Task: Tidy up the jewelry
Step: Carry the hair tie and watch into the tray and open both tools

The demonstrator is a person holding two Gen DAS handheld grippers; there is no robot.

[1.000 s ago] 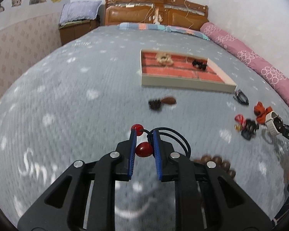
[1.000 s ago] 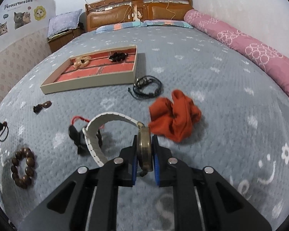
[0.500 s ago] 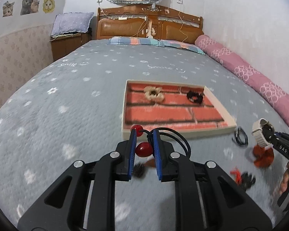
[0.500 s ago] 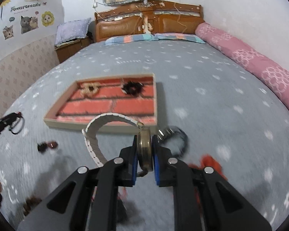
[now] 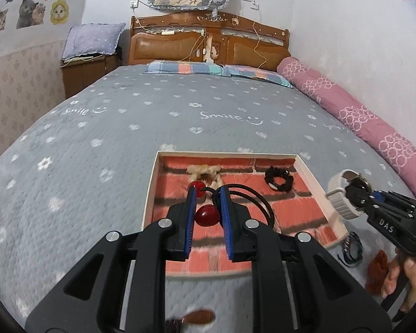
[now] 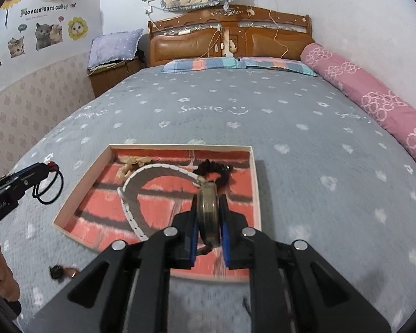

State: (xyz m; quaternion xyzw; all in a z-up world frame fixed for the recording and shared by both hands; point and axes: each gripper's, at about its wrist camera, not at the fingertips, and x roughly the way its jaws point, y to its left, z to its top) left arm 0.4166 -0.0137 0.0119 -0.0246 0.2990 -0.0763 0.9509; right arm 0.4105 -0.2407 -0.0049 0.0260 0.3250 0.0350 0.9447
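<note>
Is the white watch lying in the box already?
No, the white watch is clamped in the right gripper, held up over the box.

The right gripper (image 6: 209, 222) is clamped on the round case of a watch (image 6: 207, 214), whose white strap arcs away toward 10 o'clock over the tray (image 6: 254, 183), a shallow box with a brick-patterned floor lying on the grey bed (image 6: 305, 127). Inside the tray, a beige bow (image 6: 130, 163) sits at 11 o'clock and a black scrunchie (image 6: 215, 170) at 12. At 9 o'clock the left gripper (image 6: 48, 166) carries a black hair tie (image 6: 48, 187) with a red bead. A small dark piece (image 6: 58, 271) lies on the bed at 7 o'clock.
</note>
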